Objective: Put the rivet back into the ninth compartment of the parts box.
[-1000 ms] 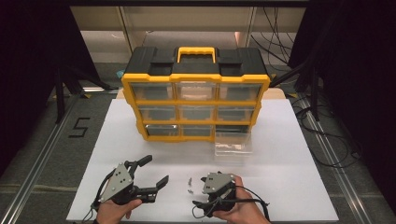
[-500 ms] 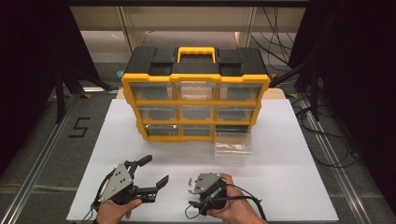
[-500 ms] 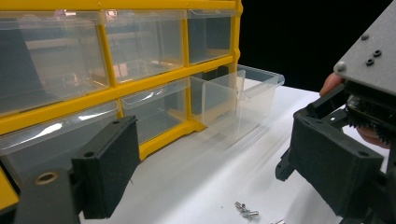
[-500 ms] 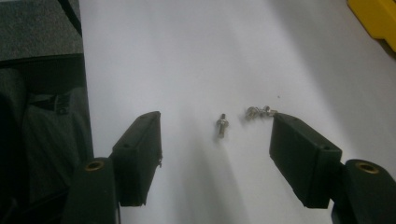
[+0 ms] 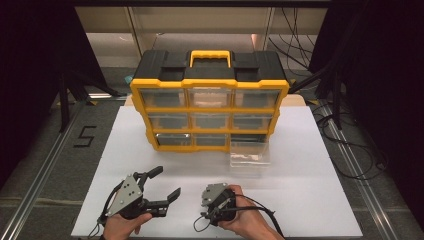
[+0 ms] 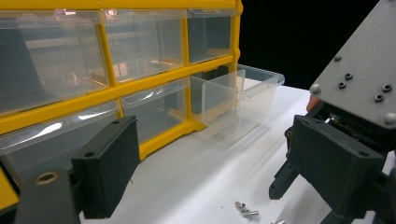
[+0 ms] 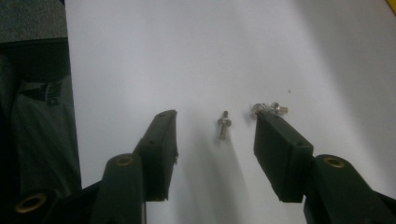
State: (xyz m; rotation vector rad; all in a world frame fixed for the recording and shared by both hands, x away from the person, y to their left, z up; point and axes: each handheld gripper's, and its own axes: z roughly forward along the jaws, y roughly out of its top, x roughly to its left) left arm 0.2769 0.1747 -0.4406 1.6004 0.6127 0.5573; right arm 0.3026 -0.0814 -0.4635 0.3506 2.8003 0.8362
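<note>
The bench (image 5: 310,200) has a plain white top, and near its far edge stands an organizer (image 5: 210,95) with a black top, a yellow frame and handle, and clear drawers; one clear drawer (image 5: 249,156) sits pulled out at its bottom right corner. Near the front edge, the silver screws (image 7: 224,125) gleam on the white, one lying between black jaws. The left hand-held gripper (image 5: 162,184) and the right hand-held gripper (image 7: 215,135) are both black, each with a grey plate on top.

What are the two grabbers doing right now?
Left gripper: open, holding nothing.
Right gripper: open, jaws just closing around a screw, not pinching it.
</note>
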